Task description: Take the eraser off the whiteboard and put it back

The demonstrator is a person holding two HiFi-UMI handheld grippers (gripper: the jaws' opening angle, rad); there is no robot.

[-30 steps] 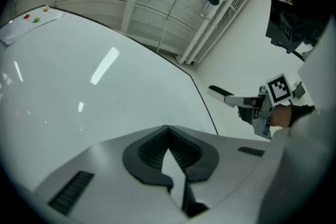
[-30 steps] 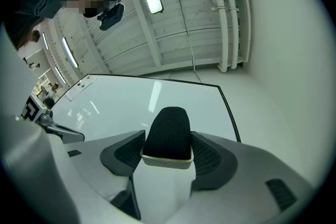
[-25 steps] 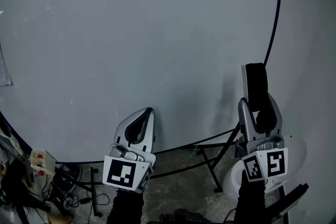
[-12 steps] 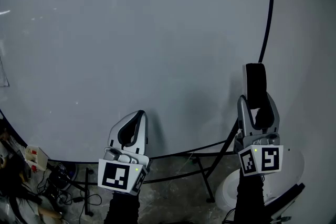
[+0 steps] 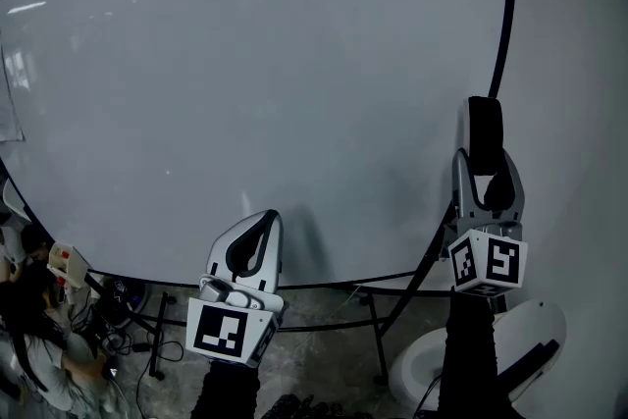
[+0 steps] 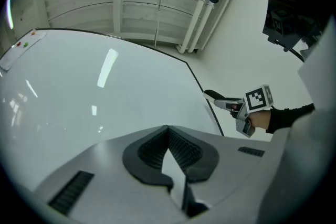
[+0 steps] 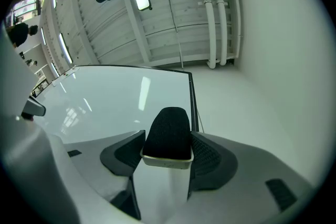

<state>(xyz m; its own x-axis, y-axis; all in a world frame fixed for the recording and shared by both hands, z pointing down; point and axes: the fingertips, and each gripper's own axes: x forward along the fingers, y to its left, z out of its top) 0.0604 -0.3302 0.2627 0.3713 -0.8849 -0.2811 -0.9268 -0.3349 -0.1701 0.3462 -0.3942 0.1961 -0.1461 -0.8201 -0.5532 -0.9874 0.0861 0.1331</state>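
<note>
- Stand legs [image 5: 397, 309] and floor cables [image 5: 132, 348] sit below the whiteboard [image 5: 245, 93].
- The board's black right edge [image 5: 507, 25] runs beside a bare wall [image 5: 579, 93].
- Eraser [image 5: 485, 132] clamped in the right gripper [image 5: 486, 174], sticking out past the jaw tips at that edge; contact with the board unclear.
- Left gripper [image 5: 265, 221]: jaws together, empty, low before the board.

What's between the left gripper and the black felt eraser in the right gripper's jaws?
Nothing: the head view shows only bare white whiteboard surface between the left gripper and the black felt eraser, with no marks or objects.
</note>
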